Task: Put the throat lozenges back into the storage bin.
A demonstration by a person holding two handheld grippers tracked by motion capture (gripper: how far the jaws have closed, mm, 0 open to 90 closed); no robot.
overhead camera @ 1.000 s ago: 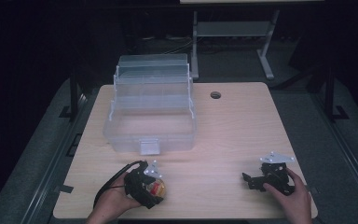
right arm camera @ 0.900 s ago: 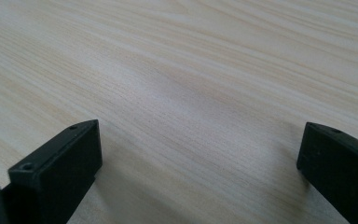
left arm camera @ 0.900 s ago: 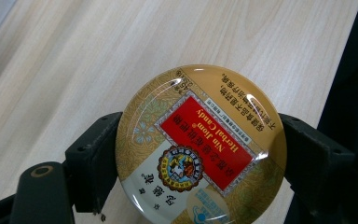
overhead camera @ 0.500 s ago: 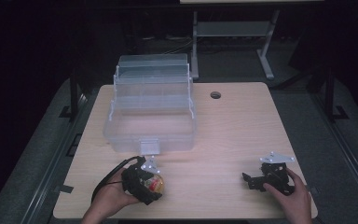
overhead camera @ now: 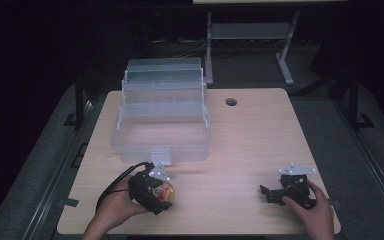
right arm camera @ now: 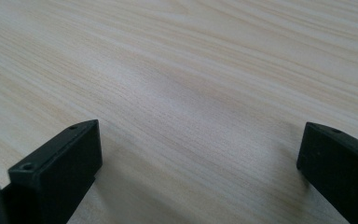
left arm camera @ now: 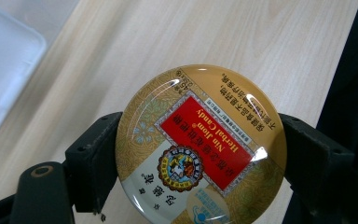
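- Jaws of the left gripper [left arm camera: 200,154] press against the two opposite edges of a round candy tin [left arm camera: 200,144], pinching it across its width; the tin's flat printed face is turned toward that gripper's camera.
- The tin's lid is gold with a red label reading "Nin Jiom Herbal Candy", a round emblem under the label and a pale band at the lower edge.
- In the high view the same left gripper [overhead camera: 156,191] sits in the person's left hand [overhead camera: 114,210] at the near left part of the table [overhead camera: 250,145], with the tin [overhead camera: 164,191] showing as a red and gold spot at its front.
- From that view I cannot tell whether the tin is lifted off the wood or resting on it.
- A black cable loops from the left gripper toward the near table edge.
- The right gripper [overhead camera: 285,192], in the person's right hand [overhead camera: 316,210], lies low at the near right part of the table, well apart from the tin.
- Its jaws stand wide apart in the right gripper view [right arm camera: 200,163], with only bare light wood grain between them.
- A clear plastic storage box [overhead camera: 162,117] with its tiers folded open stands on the far left half of the table, just beyond the left gripper.
- A small round hole [overhead camera: 231,102] marks the tabletop to the right of the box.
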